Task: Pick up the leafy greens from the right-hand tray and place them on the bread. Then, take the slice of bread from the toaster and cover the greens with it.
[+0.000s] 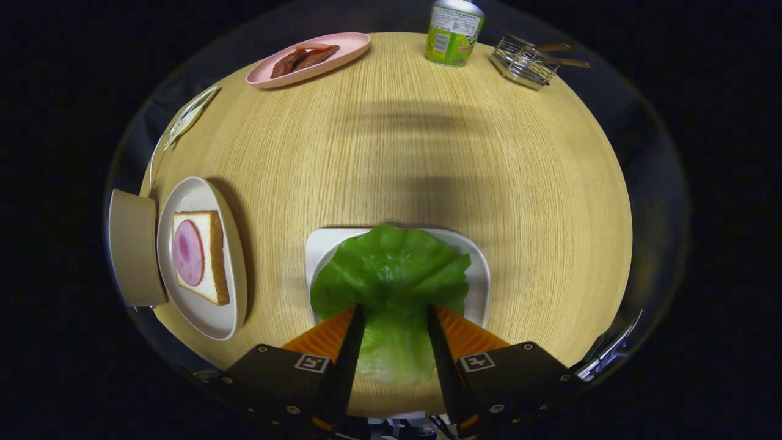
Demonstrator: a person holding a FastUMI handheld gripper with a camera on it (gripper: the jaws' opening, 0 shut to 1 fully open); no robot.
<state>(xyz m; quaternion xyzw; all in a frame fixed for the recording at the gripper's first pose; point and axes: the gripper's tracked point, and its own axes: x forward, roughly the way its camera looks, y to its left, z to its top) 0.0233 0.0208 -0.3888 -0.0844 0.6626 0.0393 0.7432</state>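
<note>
Fingers (396, 318) pinching the leafy greens (391, 275) between them, above the white tray (479, 269).

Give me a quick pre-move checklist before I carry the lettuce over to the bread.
1. Lettuce leaf between the gripper fingers: ok.
2. Both fingers pressing the leaf: cannot tell.
3. Leaf lifted off the white tray: cannot tell.
4. Bread lies flat on the white plate, ham slice on top: ok.
5. Tabletop between tray and plate free of obstacles: ok.
6. Pink plate, can and wire rack far beyond the route: ok.
</note>
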